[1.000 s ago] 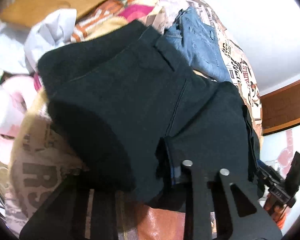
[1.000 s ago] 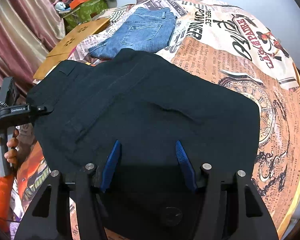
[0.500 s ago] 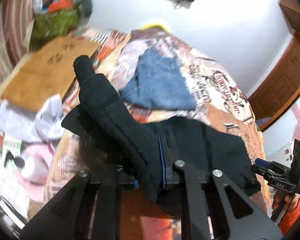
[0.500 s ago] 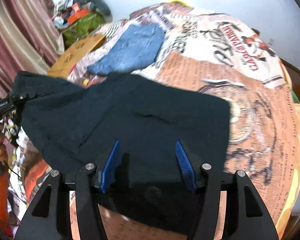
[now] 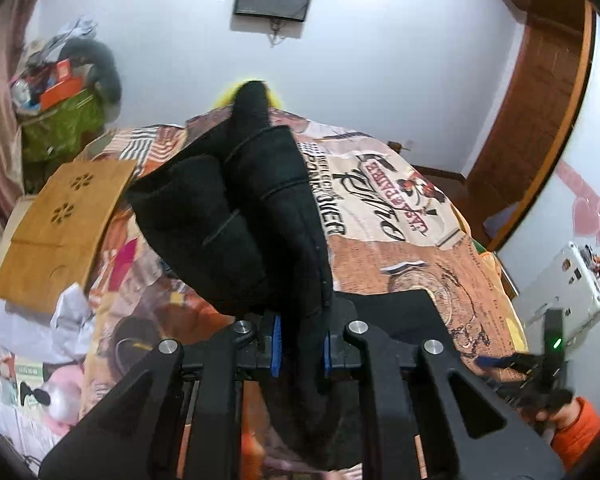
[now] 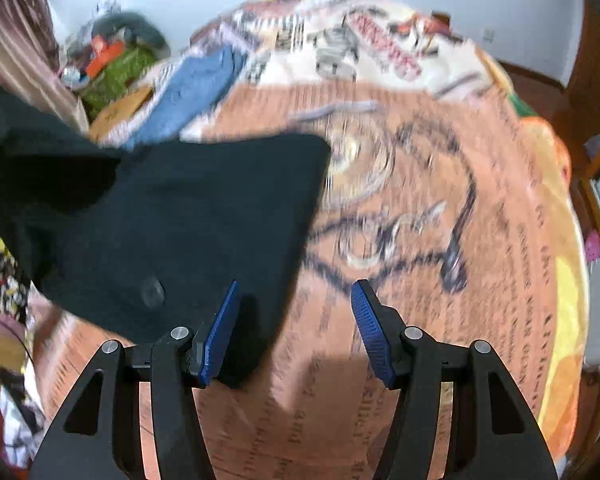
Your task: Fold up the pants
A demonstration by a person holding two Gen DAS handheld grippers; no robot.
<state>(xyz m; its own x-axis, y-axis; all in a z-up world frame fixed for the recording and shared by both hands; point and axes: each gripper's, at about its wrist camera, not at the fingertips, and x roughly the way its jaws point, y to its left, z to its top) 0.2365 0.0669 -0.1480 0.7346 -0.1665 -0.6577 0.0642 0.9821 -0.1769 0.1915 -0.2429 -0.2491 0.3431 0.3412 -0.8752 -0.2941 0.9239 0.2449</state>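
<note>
The black pants (image 5: 256,216) are bunched up in front of the left wrist camera, lifted off the bed. My left gripper (image 5: 300,344) is shut on a fold of them between its blue pads. In the right wrist view the same black pants (image 6: 172,220) hang and drape over the left part of the bed. My right gripper (image 6: 294,328) is open and empty, its left pad (image 6: 220,332) beside the pants' lower edge, above the printed bedspread (image 6: 440,240). The right gripper also shows in the left wrist view (image 5: 536,364), low at the right.
Folded blue jeans (image 6: 192,92) lie at the far left of the bed. A wooden board (image 5: 64,220) and white cloth (image 5: 56,320) sit off the bed's left side. A cluttered green basket (image 5: 60,116) stands in the corner. A wooden door frame (image 5: 540,100) is at the right.
My left gripper has lifted the pants up and forward, so they bunch in front of the camera. My right gripper has shifted right off the pants, which now lie to its left.
</note>
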